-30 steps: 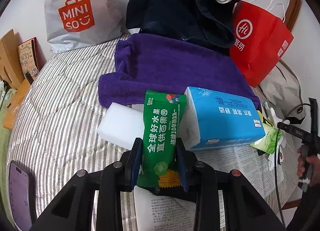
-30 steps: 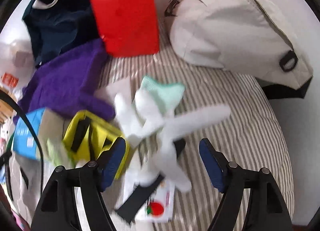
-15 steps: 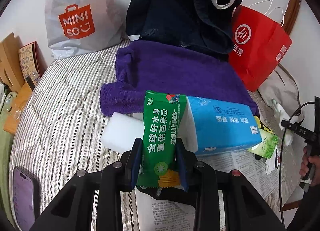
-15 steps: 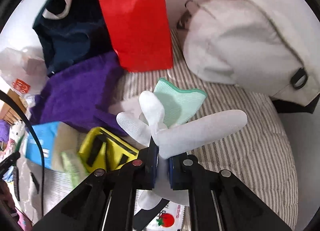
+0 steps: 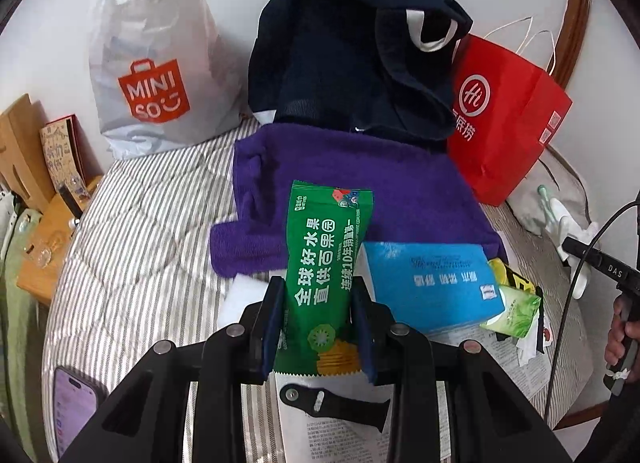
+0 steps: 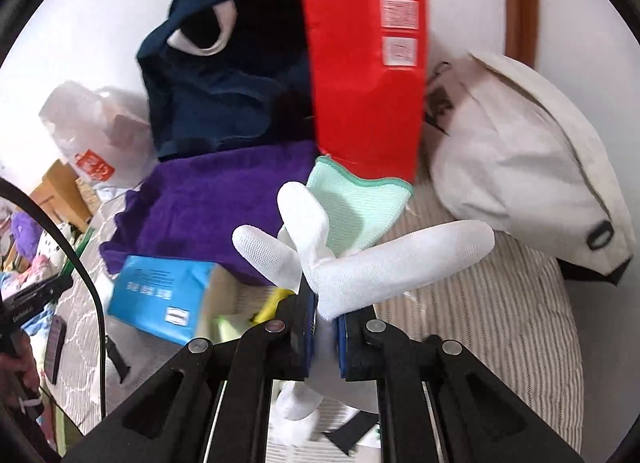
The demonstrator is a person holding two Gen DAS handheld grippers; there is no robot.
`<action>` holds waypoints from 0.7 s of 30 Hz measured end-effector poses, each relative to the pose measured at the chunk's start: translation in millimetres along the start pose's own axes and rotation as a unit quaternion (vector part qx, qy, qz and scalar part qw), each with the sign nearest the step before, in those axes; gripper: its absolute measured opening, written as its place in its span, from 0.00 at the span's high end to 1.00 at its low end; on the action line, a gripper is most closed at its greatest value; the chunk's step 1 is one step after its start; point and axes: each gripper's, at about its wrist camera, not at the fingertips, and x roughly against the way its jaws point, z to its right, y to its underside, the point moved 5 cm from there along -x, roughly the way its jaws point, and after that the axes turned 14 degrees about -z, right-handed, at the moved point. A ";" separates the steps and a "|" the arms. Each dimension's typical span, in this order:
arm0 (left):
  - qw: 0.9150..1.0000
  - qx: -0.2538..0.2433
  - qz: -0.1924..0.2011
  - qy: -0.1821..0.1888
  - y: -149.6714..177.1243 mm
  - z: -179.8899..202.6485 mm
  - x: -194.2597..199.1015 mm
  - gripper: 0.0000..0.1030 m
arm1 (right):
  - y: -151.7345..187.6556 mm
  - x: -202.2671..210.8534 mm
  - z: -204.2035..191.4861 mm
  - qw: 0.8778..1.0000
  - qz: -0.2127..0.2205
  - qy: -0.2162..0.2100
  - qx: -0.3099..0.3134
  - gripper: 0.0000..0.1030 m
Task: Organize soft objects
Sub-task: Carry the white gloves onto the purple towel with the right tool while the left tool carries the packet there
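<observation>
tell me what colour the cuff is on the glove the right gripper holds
Mint green; the rest of the glove is white. Shows best in the right wrist view.

In the left wrist view, the white foam block (image 5: pixel 244 295) at centre is mostly hidden behind the green snack packet (image 5: pixel 326 275) and the tongs. The phone (image 5: pixel 74 403) at lower left is cut by the frame edge. In the right wrist view, the white plastic bag (image 6: pixel 92 135) at left is blurred, and the yellow pouch (image 6: pixel 274 303) shows only a sliver behind the white glove (image 6: pixel 360 263).
</observation>
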 end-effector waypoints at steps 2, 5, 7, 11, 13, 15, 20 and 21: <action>1.000 -0.004 0.001 -0.001 -4.9 -0.7 1.1 0.70 | -0.7 0.2 -6.6 1.000 0.001 -0.006 0.008 0.91; 1.000 -0.008 0.007 -0.004 -13.5 -1.4 3.3 0.70 | -7.6 -2.9 -23.6 1.000 -0.002 -0.013 0.021 0.91; 1.000 -0.009 0.008 -0.005 -19.2 -1.8 2.9 0.70 | -12.3 -5.2 -33.3 0.999 -0.001 -0.019 0.028 0.91; 1.000 -0.011 0.010 -0.007 -34.7 -2.7 -1.2 0.70 | -25.0 -16.5 -51.8 0.999 -0.008 -0.026 0.040 0.91; 1.000 -0.012 0.010 -0.005 -40.9 -3.0 -4.1 0.70 | -31.3 -21.7 -57.7 0.999 -0.010 -0.026 0.045 0.91; 1.000 -0.012 0.009 -0.001 -48.6 -3.5 -8.8 0.70 | -39.5 -29.6 -62.9 0.999 -0.015 -0.025 0.046 0.91; 1.000 -0.011 0.004 0.000 -65.3 -6.7 -25.2 0.70 | -57.6 -47.6 -68.8 0.998 -0.025 -0.023 0.045 0.91; 1.000 -0.011 0.002 -0.001 -67.8 -7.4 -28.3 0.70 | -61.8 -53.0 -69.8 0.998 -0.029 -0.023 0.044 0.91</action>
